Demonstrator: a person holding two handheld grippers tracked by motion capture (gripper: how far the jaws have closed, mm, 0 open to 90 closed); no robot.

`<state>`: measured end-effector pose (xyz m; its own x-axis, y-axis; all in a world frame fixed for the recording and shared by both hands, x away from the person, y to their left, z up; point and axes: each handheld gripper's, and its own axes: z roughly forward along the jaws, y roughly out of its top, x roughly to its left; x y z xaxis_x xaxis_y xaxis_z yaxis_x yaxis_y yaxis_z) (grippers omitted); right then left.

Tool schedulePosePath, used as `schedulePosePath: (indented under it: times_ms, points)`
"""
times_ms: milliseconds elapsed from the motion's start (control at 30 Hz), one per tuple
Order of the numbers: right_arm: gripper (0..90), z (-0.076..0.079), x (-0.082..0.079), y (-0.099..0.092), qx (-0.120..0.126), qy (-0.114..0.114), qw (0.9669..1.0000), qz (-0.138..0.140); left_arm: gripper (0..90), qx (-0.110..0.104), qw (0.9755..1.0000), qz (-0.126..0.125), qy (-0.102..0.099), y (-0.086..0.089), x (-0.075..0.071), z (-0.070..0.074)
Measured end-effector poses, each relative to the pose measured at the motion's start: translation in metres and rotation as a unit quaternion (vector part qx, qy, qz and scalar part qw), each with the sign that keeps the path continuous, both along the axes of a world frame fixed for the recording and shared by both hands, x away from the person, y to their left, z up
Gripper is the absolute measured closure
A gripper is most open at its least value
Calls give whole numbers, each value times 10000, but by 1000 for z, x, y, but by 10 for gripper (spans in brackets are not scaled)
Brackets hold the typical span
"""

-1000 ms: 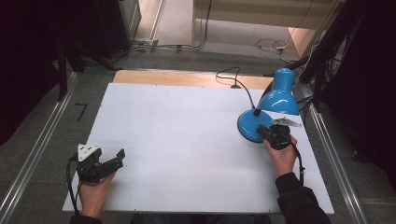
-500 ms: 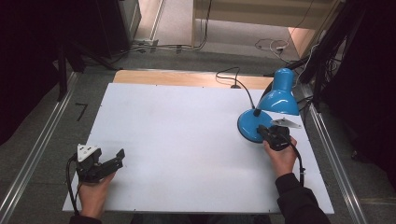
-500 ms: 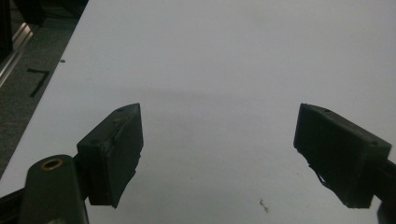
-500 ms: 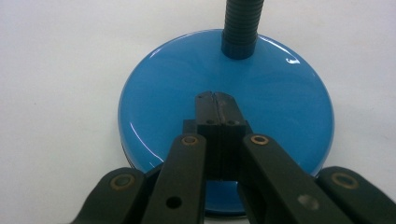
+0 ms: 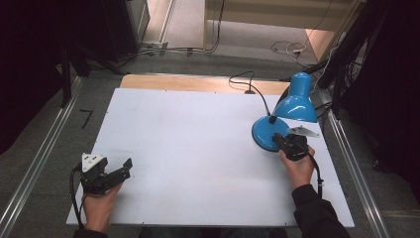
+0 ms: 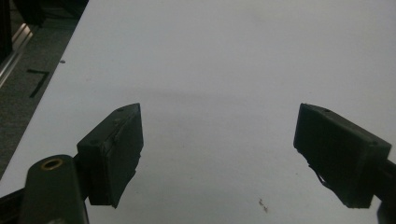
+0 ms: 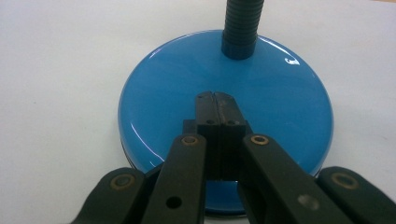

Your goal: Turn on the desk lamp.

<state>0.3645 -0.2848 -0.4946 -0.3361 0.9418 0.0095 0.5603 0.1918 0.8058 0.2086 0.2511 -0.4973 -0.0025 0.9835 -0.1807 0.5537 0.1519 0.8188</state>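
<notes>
Your R gripper has its jaws fully closed, pads pressed together w/ nothing between them, tips over the round base of the blue desk lamp at the table's right side; can't tell if they actually touch the base. Lamp's black gooseneck rises from the base just beyond the tips, shade hanging above your R hand. Your L gripper sits near the front-left corner, jaws wide apart over bare white tabletop, holding nothing.
</notes>
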Motion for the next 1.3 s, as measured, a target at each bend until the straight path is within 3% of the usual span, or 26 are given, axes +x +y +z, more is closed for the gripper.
schedulePosePath:
  times_ms: [600, 800, 900, 1000, 1100, 1300]
  points:
    - [882, -3, -9, 3, -359, -220, 9991, 60, 164, -10, 10000, -9, -13, 0, -1, 1]
    - [877, -2, -8, 1, -169, -114, 9998, 28, 165, -24, 10000, -8, -22, 0, -1, 1]
    - [844, -1, -7, -2, 14, -30, 10000, 29, 165, -26, 10000, -2, -20, 0, 0, 0]
    - [807, 3, -8, -4, 147, -88, 9998, 25, 165, -17, 10000, -10, -6, 0, 0, 0]
    - [701, 6, -8, -6, 351, -88, 9993, 27, 165, -19, 10000, -15, -10, -1, 0, 0]
    - [512, 11, -9, -8, 498, -69, 9987, 86, 165, -22, 10000, -12, -12, 0, 0, 1]
